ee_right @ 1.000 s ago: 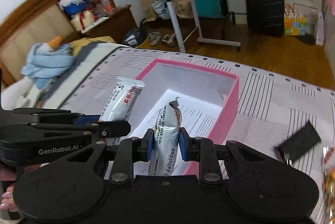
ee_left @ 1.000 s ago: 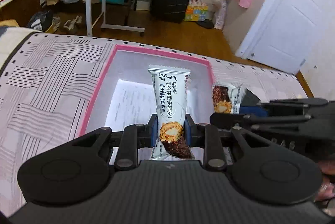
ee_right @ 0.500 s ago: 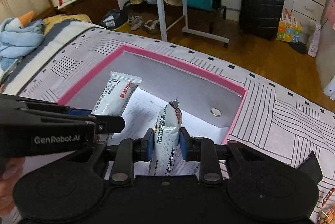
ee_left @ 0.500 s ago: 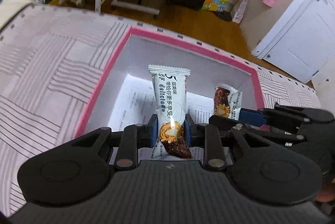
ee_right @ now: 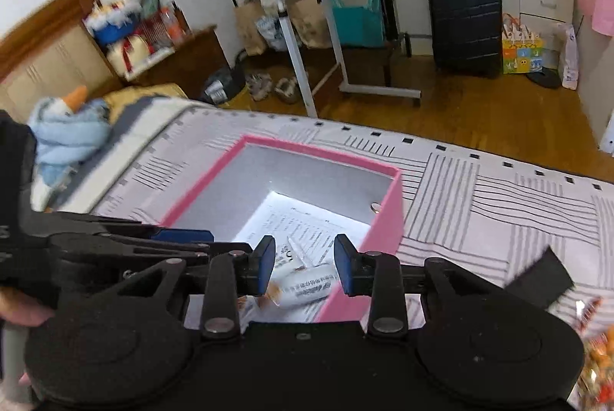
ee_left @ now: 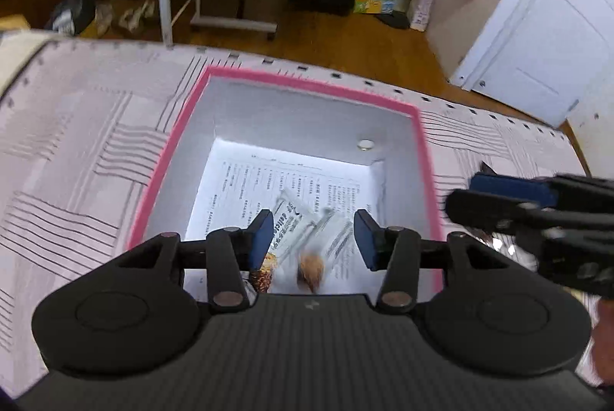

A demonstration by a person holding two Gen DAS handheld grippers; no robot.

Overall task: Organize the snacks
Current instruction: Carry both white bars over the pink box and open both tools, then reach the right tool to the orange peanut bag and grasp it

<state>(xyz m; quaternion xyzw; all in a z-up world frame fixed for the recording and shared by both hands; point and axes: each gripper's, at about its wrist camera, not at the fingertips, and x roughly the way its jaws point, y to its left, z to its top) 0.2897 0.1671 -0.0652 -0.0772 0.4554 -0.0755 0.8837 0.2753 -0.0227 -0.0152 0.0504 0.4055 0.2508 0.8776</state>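
Your left gripper [ee_left: 311, 238] hangs over the near end of the pink box [ee_left: 420, 127]; its jaws have just been opening and stand apart, and nothing presses against the pads. The two snack bars [ee_left: 303, 238] lie blurred on the printed paper [ee_left: 245, 180] lining the box floor, one across the other, just below those fingers. Your right gripper [ee_right: 303, 265] has just been parting its jaws as well, and they clamp nothing; a bar [ee_right: 303, 286] rests beneath them inside the near corner.

If you dip either gripper before pulling back, I think a pad could catch a wrapper and drag it out. The two tools sit close together at the box's near end, so a hurried withdrawal might knock one against the other or nudge the box wall.

Further off to the right, a dark packet [ee_right: 541, 276] and an orange-patterned bag [ee_right: 598, 353] lie on the striped bedcover [ee_right: 499, 203], outside the box. Reaching across for them low risks clipping the pink rim. Whether the paper will bunch under more snacks, you cannot tell from here.
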